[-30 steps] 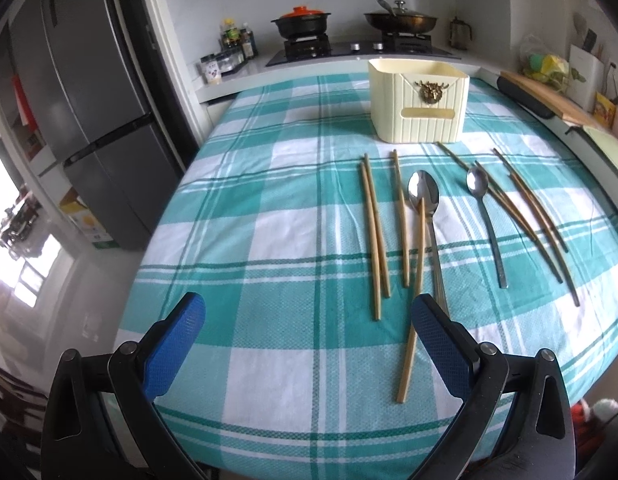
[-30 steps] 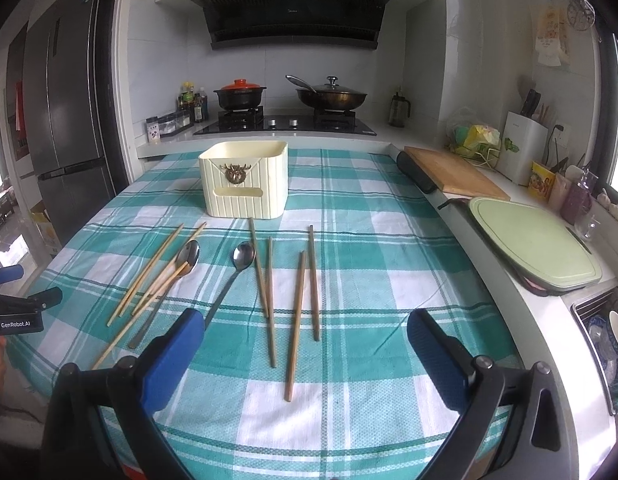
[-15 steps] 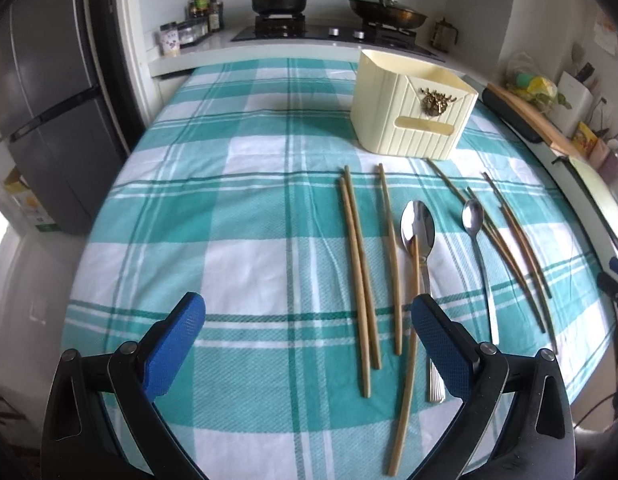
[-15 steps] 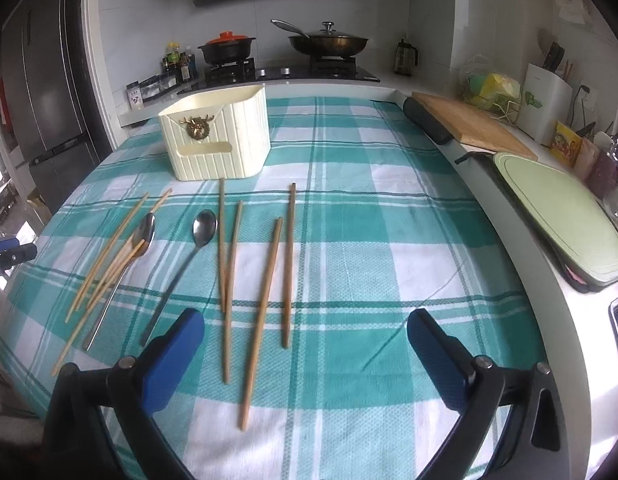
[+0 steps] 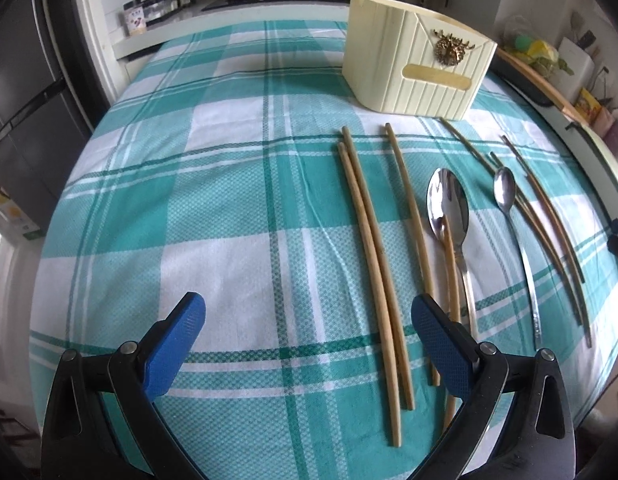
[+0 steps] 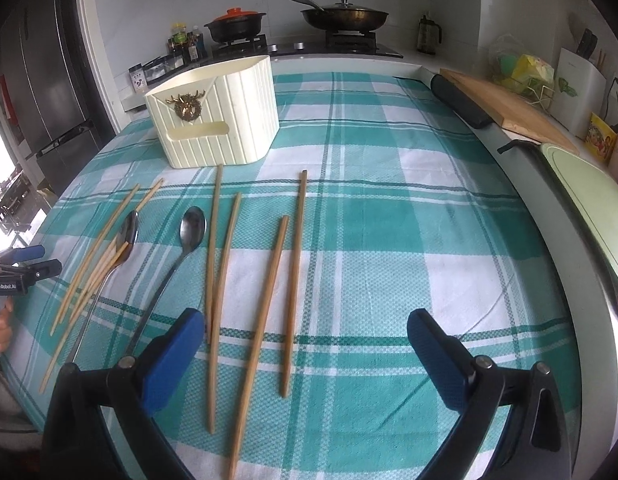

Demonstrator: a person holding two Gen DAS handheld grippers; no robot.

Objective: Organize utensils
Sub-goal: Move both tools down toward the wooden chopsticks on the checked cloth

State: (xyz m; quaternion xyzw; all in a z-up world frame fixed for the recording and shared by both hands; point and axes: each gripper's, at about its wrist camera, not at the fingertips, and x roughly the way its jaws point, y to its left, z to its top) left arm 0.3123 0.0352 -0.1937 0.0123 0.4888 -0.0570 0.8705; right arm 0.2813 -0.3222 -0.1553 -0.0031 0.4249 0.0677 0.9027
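Note:
Several wooden chopsticks (image 5: 373, 264) and two metal spoons, a large one (image 5: 449, 208) and a small one (image 5: 505, 192), lie in a row on the teal checked tablecloth (image 5: 229, 200). A cream ribbed utensil box (image 5: 413, 64) stands behind them. My left gripper (image 5: 309, 340) is open and empty, low over the near ends of the leftmost chopsticks. My right gripper (image 6: 301, 344) is open and empty over the right-hand chopsticks (image 6: 269, 300). The box (image 6: 217, 116) and spoons (image 6: 189, 228) also show in the right wrist view, as does the left gripper at the far left (image 6: 25, 264).
A stove with a pot (image 6: 237, 28) and a pan (image 6: 345, 16) is behind the table. A wooden cutting board (image 6: 505, 108) and a green board (image 6: 589, 192) lie on the counter at right. A dark fridge (image 5: 25, 80) stands left.
Both grippers have moved forward and lower toward the utensils, which now look larger and closer. Nothing on the table has moved.

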